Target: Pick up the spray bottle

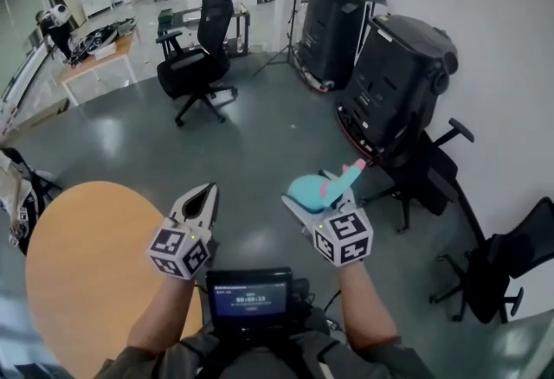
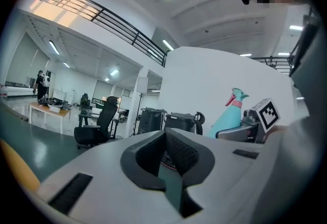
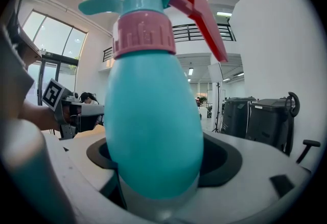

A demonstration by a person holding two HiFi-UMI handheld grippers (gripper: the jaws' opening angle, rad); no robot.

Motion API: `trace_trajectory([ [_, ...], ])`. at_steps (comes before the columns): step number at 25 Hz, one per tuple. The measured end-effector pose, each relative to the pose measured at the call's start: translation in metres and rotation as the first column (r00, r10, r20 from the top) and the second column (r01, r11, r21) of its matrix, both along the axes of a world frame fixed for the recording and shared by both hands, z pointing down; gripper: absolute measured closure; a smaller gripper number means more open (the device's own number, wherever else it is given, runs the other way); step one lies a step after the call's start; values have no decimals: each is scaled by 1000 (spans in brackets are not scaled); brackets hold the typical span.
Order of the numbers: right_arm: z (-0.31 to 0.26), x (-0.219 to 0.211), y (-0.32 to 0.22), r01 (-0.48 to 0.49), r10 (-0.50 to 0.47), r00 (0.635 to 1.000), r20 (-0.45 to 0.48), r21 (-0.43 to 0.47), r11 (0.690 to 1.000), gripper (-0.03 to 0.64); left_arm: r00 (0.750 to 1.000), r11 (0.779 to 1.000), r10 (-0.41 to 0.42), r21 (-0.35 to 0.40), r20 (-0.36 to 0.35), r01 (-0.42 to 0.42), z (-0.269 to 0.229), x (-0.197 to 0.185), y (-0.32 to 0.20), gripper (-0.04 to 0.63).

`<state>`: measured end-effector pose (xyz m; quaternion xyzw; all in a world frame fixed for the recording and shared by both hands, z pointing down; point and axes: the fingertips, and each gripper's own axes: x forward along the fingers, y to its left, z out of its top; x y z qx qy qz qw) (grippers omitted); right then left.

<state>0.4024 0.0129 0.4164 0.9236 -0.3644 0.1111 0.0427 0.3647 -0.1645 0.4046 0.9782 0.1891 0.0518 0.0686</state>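
A teal spray bottle [image 1: 313, 189] with a pink collar and red trigger is held in the air by my right gripper [image 1: 305, 206], whose jaws are shut on its body. In the right gripper view the spray bottle [image 3: 153, 115] fills the middle, nozzle up and to the left. My left gripper [image 1: 205, 194] is shut with nothing between its jaws and hovers to the left of the bottle, above the floor. From the left gripper view, the left gripper [image 2: 164, 135] points level, and the spray bottle [image 2: 227, 115] shows at the right beside the right gripper's marker cube [image 2: 266, 112].
A round wooden table [image 1: 86, 265] lies at lower left. Black office chairs [image 1: 195, 66] and large black cases [image 1: 394, 83] stand across the grey floor. More black chairs [image 1: 493, 265] crowd the right wall. A small screen [image 1: 249, 292] sits at my chest.
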Motion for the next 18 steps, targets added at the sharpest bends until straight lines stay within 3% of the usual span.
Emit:
trace_trajectory([
  [18,2,3,-22,1,-1,1000,-3,-21,1000,189,999,1000,28,-15,20,-27,5,1,-16,594],
])
